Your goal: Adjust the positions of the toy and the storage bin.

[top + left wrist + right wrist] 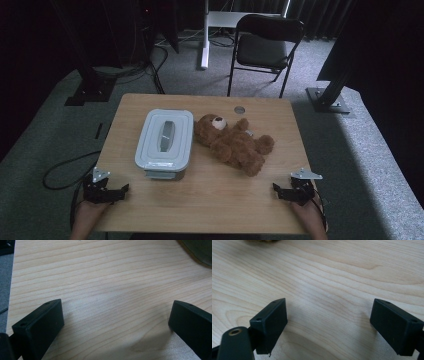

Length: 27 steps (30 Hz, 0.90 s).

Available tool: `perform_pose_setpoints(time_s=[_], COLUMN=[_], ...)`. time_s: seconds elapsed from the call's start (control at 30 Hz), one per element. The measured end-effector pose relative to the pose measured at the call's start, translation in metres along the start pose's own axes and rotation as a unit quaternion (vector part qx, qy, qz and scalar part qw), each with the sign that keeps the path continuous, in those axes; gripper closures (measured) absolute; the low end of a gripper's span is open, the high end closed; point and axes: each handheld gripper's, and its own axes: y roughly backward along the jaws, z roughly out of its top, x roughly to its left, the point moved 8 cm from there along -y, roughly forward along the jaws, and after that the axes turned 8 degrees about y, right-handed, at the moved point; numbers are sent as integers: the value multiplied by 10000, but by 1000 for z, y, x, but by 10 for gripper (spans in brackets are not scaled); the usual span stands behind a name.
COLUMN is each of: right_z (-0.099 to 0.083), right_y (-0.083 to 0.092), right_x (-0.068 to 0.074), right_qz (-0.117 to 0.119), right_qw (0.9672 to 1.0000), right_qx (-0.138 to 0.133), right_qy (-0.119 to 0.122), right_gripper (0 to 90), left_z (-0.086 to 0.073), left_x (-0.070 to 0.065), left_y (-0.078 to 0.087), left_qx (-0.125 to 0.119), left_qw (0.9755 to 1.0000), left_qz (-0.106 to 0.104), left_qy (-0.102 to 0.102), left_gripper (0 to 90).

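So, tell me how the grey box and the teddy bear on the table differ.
The grey box is hard-edged, pale and rectangular, while the teddy bear is brown, furry and irregular. The box sits squared to the table with its lid on; the bear sprawls diagonally on its back. Both rest side by side mid-table, untouched.

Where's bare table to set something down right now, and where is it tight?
The near strip of the table between the left gripper and right gripper, both open, is bare. So are the right edge past the teddy bear and the left edge beside the lidded box. Tight: box and bear sit nearly together mid-table.
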Motion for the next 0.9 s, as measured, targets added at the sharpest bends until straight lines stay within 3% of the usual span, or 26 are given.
perform_pose_setpoints(time_s=[0.17,0.53,0.7,0.9], right_z=[-1,5,16,37], right_y=[1,4,9,19], right_x=[0,-7,-5,0], right_qz=[32,281,468,610], right_qw=[10000,9991,9980,9964], right_qx=[-7,-58,-98,-405], right_qy=[19,-298,-411,-415], right_gripper=[142,173,168,136], left_z=[0,0,0,0], left_x=[0,0,0,0], left_y=[0,0,0,0], left_qx=[-1,1,1,-2], left_qw=[10000,10000,10000,10000], left_qz=[7,-3,-3,-3], left_qy=[3,-12,-12,-10], left_gripper=[6,6,6,6])
